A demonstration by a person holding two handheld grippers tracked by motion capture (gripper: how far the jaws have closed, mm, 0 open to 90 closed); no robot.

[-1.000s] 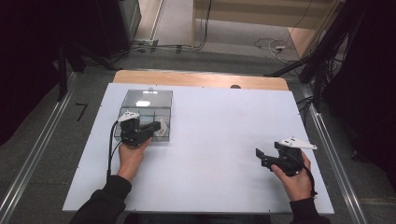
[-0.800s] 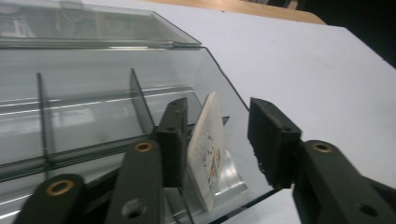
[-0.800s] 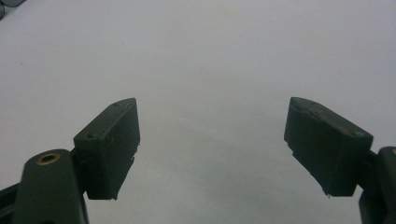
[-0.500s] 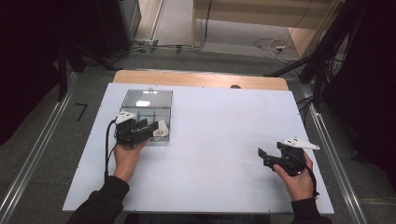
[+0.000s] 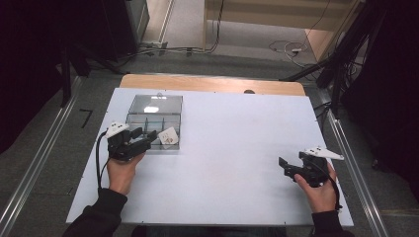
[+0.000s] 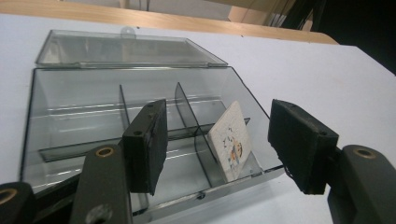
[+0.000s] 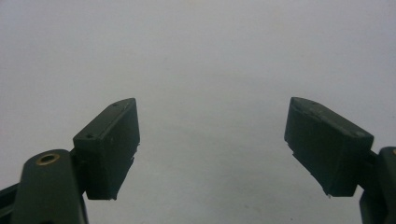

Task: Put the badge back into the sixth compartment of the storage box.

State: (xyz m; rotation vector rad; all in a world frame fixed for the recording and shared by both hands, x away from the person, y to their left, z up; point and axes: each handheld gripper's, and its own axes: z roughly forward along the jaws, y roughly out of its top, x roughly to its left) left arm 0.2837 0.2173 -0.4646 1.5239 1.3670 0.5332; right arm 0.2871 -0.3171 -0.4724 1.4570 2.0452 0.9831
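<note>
The left gripper [image 6: 219, 149] is spread, empty, just before the open box [image 5: 154, 127]. The tile [image 6: 230, 140] leans in the box's near right compartment. The right gripper [image 7: 212, 147] is spread over bare table [image 5: 232, 163]. To lift the tile, straddle its 2 faces squarely before closing.

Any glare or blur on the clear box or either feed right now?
High view: bright glare spot on the clear box's open lid. Left gripper view: tile fairly sharp, near jaws soft. Right gripper view: jaws slightly soft over the featureless white table.

Both grippers [image 5: 148, 137] [image 5: 286, 168] apparently wide open.
</note>
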